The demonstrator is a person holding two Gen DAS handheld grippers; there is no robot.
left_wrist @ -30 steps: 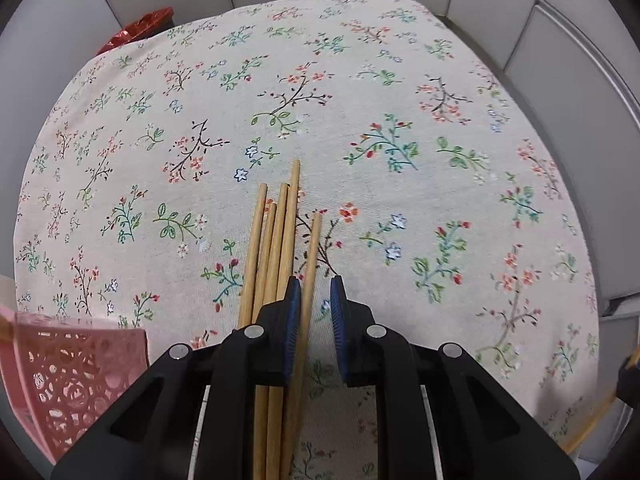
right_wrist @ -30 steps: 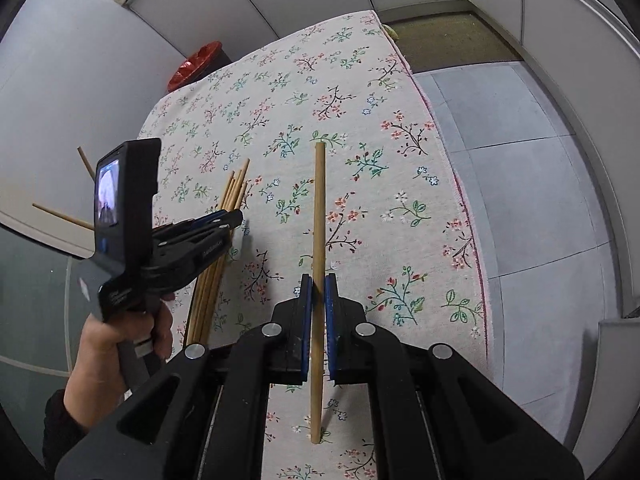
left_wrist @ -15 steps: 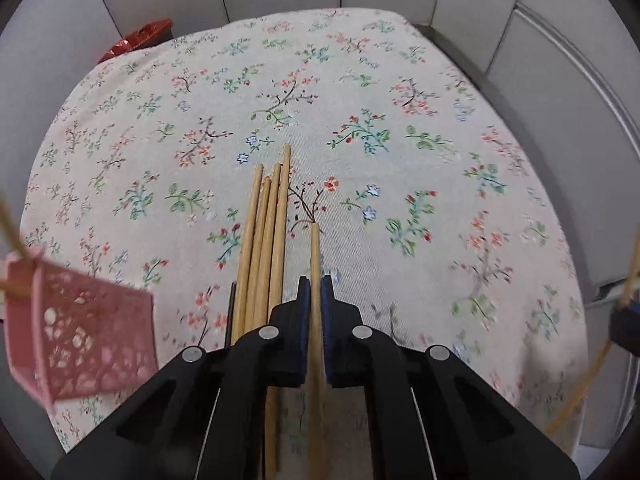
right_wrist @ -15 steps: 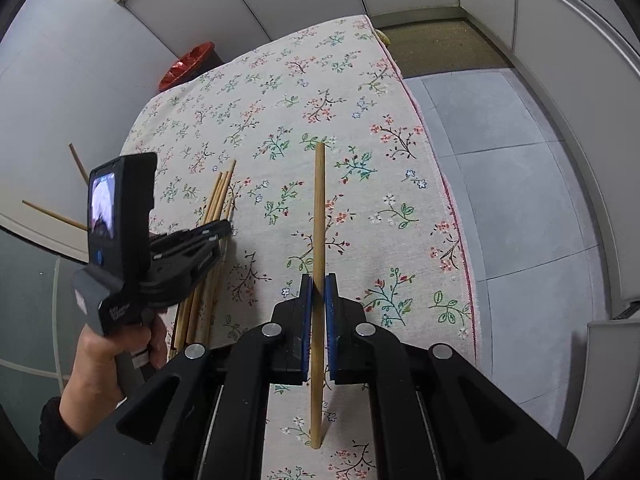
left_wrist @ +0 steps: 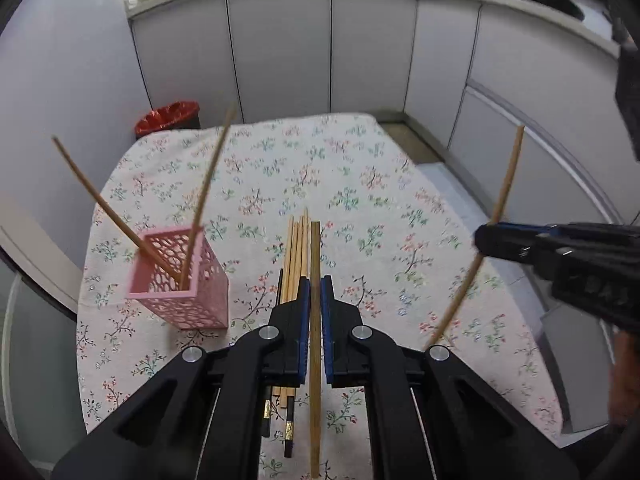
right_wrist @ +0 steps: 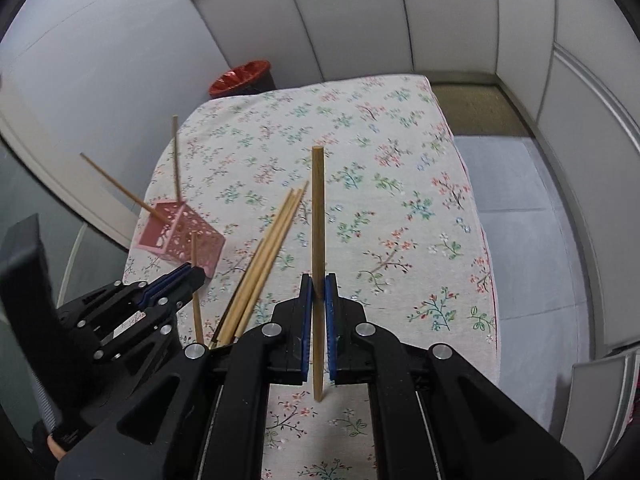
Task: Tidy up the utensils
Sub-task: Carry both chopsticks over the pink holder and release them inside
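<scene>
My left gripper (left_wrist: 315, 292) is shut on a wooden chopstick (left_wrist: 315, 264) and holds it above the floral tablecloth. My right gripper (right_wrist: 318, 292) is shut on another wooden chopstick (right_wrist: 318, 216), also lifted. In the left wrist view the right gripper (left_wrist: 486, 240) shows at the right with its chopstick (left_wrist: 505, 188). In the right wrist view the left gripper (right_wrist: 192, 274) shows at lower left. Several chopsticks (left_wrist: 295, 256) lie in a bundle on the cloth; it also shows in the right wrist view (right_wrist: 268, 256). A pink perforated holder (left_wrist: 180, 280) stands at the left with two chopsticks (left_wrist: 202, 200) leaning in it.
The table with the floral cloth (left_wrist: 360, 208) stands against grey partition walls. A red-lined bin (left_wrist: 168, 116) sits on the floor behind the table's far left corner. The table's right edge (right_wrist: 480, 216) drops to a grey floor.
My left gripper closed on one chopstick from the bundle and lifted it up and back; the holder came into full view. My right gripper kept its chopstick and rose too.
</scene>
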